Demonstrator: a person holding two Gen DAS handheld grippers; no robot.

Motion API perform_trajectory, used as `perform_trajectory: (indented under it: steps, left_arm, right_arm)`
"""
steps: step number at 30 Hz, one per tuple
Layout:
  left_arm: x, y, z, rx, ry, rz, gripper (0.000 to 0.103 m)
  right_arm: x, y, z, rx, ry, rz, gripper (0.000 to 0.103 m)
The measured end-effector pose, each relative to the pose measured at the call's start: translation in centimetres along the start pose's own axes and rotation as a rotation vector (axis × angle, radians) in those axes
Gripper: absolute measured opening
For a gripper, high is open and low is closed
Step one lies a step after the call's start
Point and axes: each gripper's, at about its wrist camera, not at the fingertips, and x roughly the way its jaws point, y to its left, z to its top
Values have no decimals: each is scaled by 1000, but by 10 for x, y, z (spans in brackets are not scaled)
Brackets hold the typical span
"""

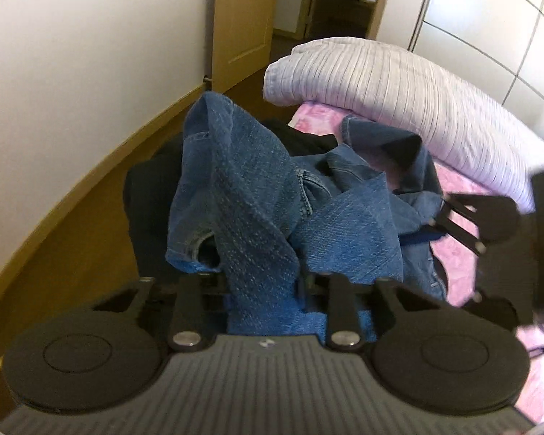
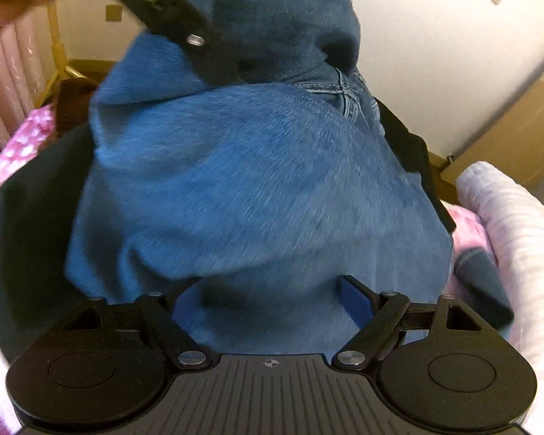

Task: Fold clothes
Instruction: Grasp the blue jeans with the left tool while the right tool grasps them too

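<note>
We judge left gripper (image 1: 264, 282) clamped on bunched jeans (image 1: 257, 195); right gripper (image 2: 272, 290), at 3 o'clock, gapes wide: lift, shake flat.

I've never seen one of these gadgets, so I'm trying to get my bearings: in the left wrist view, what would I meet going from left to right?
White wall → wooden floor → black garment → blue jeans held in the left claw → right claw → pink floral bedsheet.
</note>
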Motion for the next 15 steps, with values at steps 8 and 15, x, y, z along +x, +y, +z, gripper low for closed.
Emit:
perform_trajectory:
  steps: [8, 15]
  left_arm:
    - [-71, -63, 24, 216, -129, -83, 4]
    - [-163, -198, -8, 382, -169, -299, 4]
  right_arm:
    - [-46, -53, -16, 265, -44, 84, 2]
    - [-202, -49, -128, 414, -98, 1, 2]
